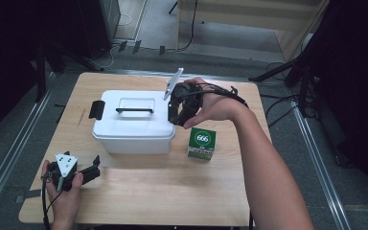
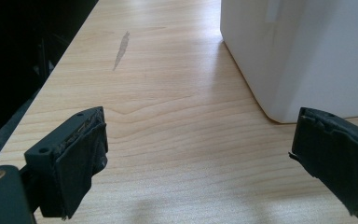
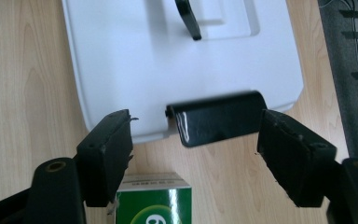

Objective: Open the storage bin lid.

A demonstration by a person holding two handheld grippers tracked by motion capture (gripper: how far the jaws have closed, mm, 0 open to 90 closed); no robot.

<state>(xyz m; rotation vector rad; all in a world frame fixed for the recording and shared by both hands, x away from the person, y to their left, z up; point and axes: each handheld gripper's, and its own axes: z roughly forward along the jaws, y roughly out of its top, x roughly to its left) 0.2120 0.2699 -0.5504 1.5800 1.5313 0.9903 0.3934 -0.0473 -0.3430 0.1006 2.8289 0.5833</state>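
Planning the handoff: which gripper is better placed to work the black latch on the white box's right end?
Right. The right gripper hangs over that black latch, jaws open astride it. The left gripper rests near the table's front left corner, apart from the white box.

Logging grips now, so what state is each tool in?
Left tool: open, nothing between the jaws, resting near the white box.
Right tool: open, jaws either side of the box's black latch, not pressing on it.
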